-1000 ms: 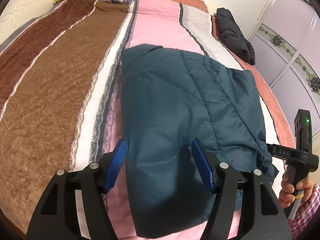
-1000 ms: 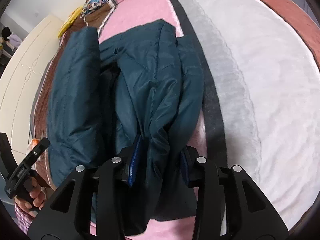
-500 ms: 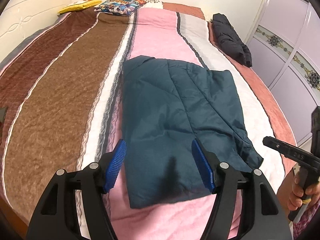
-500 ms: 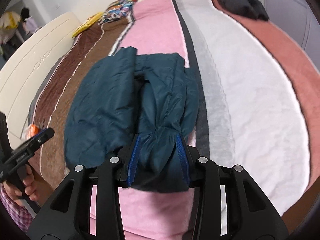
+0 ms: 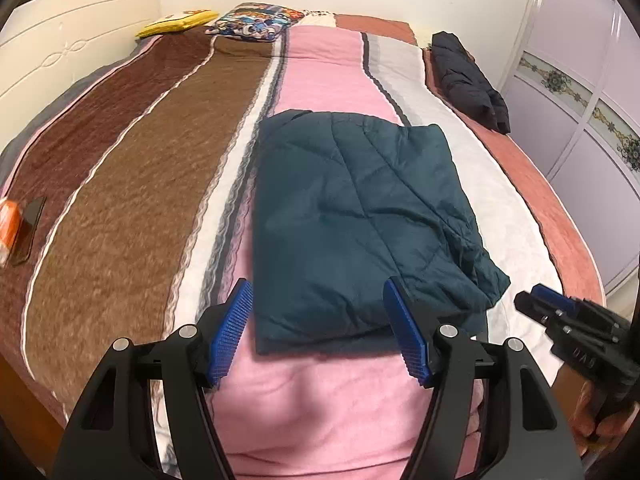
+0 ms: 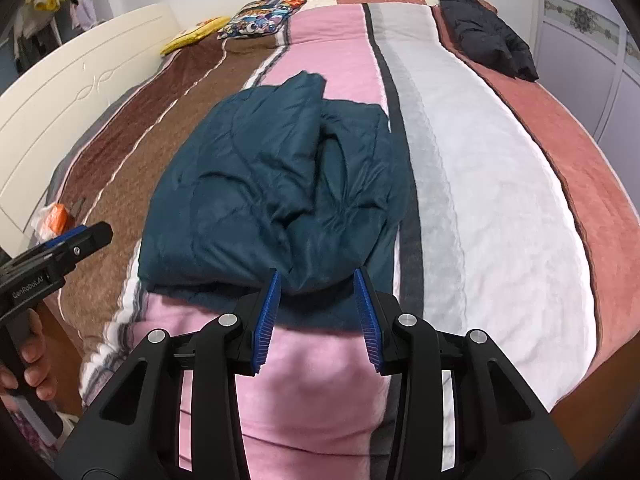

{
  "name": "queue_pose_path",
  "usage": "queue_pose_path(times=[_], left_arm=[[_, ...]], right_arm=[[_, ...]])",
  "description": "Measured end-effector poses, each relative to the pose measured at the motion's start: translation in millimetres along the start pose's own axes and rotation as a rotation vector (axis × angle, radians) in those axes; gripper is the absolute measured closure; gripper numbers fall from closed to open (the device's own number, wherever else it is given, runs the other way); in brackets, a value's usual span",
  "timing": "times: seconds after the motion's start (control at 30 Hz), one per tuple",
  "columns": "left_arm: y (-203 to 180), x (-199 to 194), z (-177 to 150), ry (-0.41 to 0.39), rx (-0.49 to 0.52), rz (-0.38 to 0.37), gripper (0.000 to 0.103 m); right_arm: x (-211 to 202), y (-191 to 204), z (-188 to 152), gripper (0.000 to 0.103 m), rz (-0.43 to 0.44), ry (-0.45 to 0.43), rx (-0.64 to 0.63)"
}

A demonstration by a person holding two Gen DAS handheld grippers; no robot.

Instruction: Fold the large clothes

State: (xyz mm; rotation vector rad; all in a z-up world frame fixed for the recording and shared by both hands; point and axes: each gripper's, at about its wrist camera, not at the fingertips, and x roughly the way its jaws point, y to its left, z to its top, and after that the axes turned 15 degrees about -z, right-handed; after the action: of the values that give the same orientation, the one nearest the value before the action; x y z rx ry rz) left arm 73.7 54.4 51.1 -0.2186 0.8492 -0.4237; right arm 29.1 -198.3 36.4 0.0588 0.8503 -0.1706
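Observation:
A teal quilted jacket (image 5: 352,216) lies folded on the striped bedspread (image 5: 120,200), over its pink and white stripes. In the right wrist view the jacket (image 6: 264,192) shows a bunched sleeve on its right side. My left gripper (image 5: 317,286) hangs above the jacket's near edge, open wide, with nothing between its pads. My right gripper (image 6: 317,276) hovers at the jacket's near right corner, its pads apart and bare. From the left wrist view the right gripper (image 5: 536,300) is off the jacket's corner, clear of the cloth. The left gripper (image 6: 92,236) shows at the left, in a hand.
A black jacket (image 5: 468,80) lies at the far right of the bed. A colourful pillow (image 5: 256,24) and a yellow one (image 5: 176,24) sit at the far end. A phone (image 5: 28,228) and an orange packet (image 5: 8,220) rest at the left, by the white board (image 5: 60,40). Wardrobe doors (image 5: 580,100) stand on the right.
Both grippers have drawn back and upward from the jacket. The right gripper, which had the jacket's bunched edge between its pads, has let it go; the jacket now lies flat.

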Motion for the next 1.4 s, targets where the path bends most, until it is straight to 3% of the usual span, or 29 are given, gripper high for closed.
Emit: queue_pose_path(times=[0.5,0.87,1.4], left_arm=[[-13,-5,-55,0.013,-0.027,0.043,0.038],[-13,7,-85,0.067,-0.064,0.043,0.038],[-18,17,-98,0.123,-0.067,0.052,0.038]], right_arm=[[5,17,-52,0.064,-0.070,0.026,-0.014],[18,31,-77,0.064,-0.062,0.080,-0.052],[32,25,-91,0.064,-0.051,0.145,-0.024]])
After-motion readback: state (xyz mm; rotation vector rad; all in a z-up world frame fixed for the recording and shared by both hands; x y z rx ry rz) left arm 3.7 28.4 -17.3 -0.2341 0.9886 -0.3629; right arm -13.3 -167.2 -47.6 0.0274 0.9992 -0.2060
